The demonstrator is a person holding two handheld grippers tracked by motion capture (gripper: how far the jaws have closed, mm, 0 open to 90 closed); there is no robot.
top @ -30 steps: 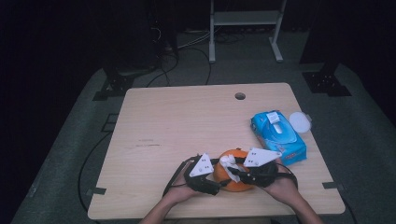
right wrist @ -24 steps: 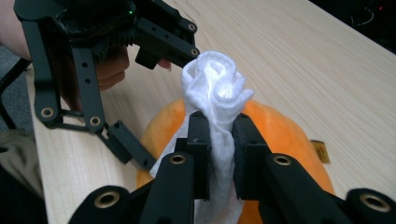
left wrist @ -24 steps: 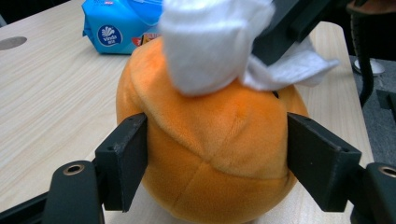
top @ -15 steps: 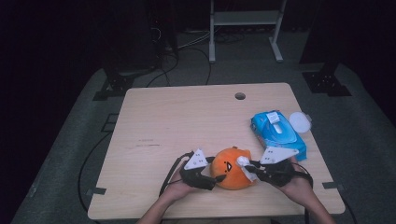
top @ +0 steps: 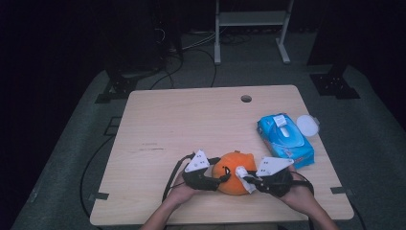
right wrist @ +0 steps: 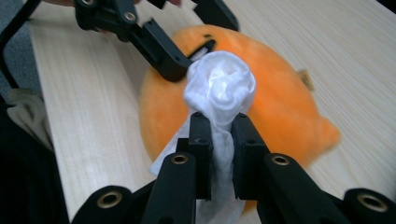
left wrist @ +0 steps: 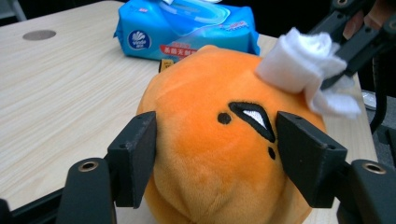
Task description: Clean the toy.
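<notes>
Dim and grainy from above, tabletop (top: 191, 124) lit evenly, surroundings near black. Brighter and sharper through both gripper cameras (near jaws soft, corners slightly stretched); white wipe (right wrist: 219, 88) almost glaring.

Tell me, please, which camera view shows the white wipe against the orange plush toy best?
The right gripper view: the wipe sits bunched between the right tool's jaws, pressed on the orange plush toy. The left gripper view shows it from the side, on top of the toy. The high view gives a small white patch.
</notes>
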